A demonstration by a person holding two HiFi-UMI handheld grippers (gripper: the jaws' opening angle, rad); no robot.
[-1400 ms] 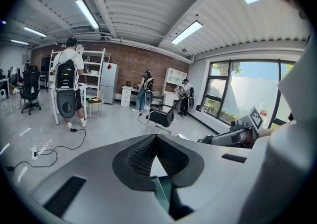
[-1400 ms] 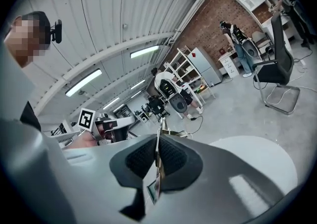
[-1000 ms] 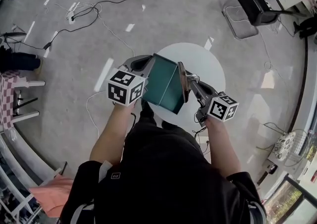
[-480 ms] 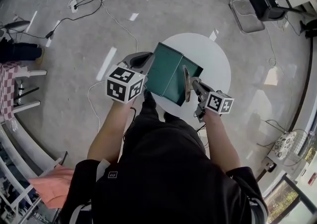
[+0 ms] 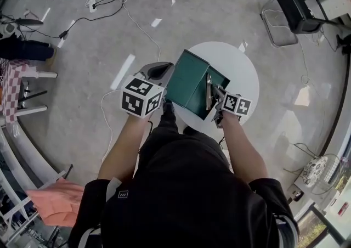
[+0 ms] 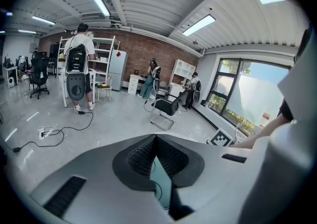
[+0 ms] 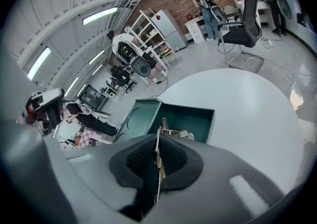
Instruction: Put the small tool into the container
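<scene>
Dark green and open-topped, the container (image 5: 189, 83) stands on the round white table (image 5: 244, 68), at the side nearest the person. The right gripper (image 5: 215, 94) is clenched on the small tool (image 5: 208, 92), a thin strip of metal held edge-on just over the container's open mouth. In the right gripper view the strip runs up between the pressed pads towards the box's inside. The left gripper (image 5: 163, 72) is at the container's left wall with its jaws drawn together. A sliver of green shows between them, so it looks to be pinching that wall, though I can't be sure. Cables (image 5: 109, 5) trail across the grey floor (image 5: 82, 49).
</scene>
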